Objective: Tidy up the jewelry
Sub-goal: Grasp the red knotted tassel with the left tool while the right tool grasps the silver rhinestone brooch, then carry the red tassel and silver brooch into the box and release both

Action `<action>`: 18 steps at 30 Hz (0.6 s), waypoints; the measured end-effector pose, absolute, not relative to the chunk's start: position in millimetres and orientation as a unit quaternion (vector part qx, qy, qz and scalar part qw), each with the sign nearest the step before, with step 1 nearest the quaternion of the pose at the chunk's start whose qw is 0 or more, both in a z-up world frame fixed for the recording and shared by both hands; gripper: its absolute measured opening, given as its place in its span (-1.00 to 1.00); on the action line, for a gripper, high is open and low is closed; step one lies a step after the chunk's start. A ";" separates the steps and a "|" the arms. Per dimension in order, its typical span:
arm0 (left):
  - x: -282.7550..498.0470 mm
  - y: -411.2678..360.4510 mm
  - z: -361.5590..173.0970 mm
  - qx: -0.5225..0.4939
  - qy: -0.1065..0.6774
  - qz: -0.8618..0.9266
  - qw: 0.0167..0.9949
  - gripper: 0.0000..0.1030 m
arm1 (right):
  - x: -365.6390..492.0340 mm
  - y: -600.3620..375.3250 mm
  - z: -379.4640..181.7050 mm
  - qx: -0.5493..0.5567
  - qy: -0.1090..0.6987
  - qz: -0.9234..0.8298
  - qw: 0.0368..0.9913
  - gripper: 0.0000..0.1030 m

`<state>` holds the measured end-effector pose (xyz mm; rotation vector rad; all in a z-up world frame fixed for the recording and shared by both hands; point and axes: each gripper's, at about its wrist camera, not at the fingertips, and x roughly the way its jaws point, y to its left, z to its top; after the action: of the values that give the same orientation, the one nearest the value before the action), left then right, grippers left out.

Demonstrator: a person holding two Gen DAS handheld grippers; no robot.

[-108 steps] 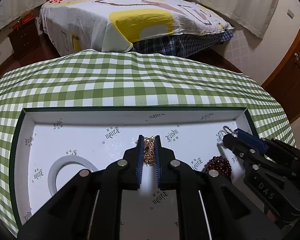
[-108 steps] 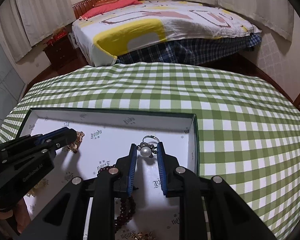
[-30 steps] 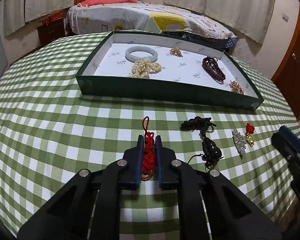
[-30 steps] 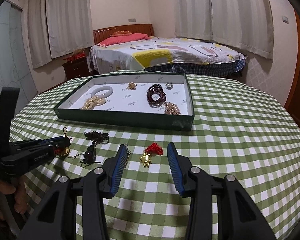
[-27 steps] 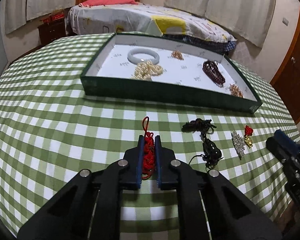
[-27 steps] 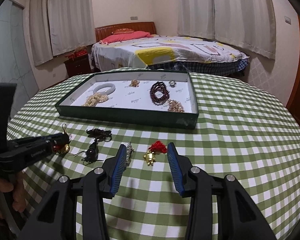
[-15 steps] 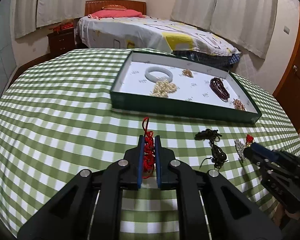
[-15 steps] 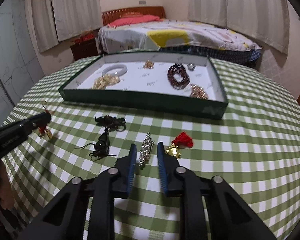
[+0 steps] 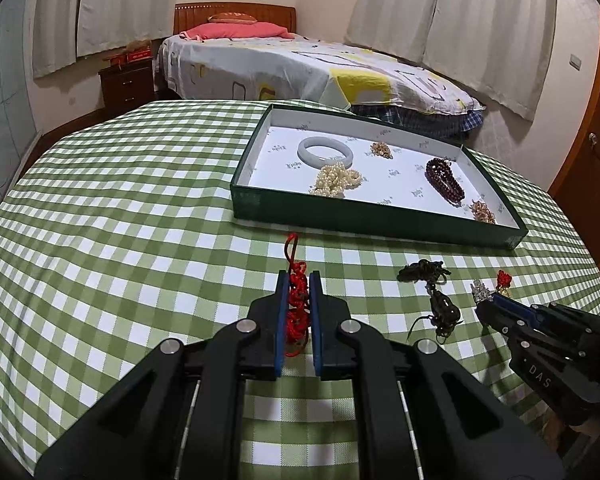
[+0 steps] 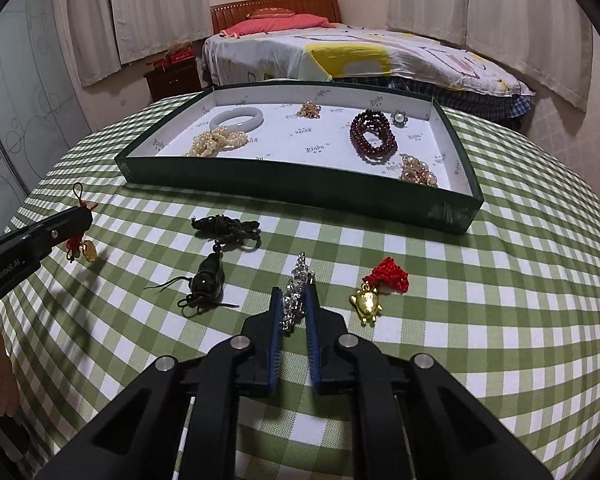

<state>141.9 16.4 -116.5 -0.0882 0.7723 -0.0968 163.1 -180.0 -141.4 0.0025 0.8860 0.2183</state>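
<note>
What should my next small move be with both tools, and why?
Probably lift both tools and carry them toward the green tray. The left tool is already shut on the red knot charm, and the right tool is closed around the silver brooch, while the other pieces already lie inside the tray.

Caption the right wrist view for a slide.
Right gripper shut on silver rhinestone piece; gold turtle charm beside it.
</note>
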 end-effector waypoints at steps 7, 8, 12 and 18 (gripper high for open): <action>143.2 15.1 -120.9 -0.040 0.383 -0.047 0.922 -0.80 | 161.8 -181.8 -142.3 0.007 0.424 0.108 0.899 -0.77; 143.4 14.9 -121.6 -0.040 0.383 -0.047 0.922 -0.80 | 161.6 -182.3 -142.3 0.007 0.424 0.108 0.899 -0.77; 143.8 14.4 -123.8 -0.039 0.385 -0.046 0.921 -0.80 | 159.9 -183.3 -142.0 0.010 0.422 0.108 0.900 -0.77; 144.1 14.8 -125.0 -0.038 0.386 -0.046 0.920 -0.80 | 158.6 -185.5 -142.2 0.016 0.421 0.108 0.901 -0.78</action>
<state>144.1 14.8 -125.0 -0.0785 0.7937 -0.0954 158.6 -185.5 -142.2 0.0337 0.8704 0.2242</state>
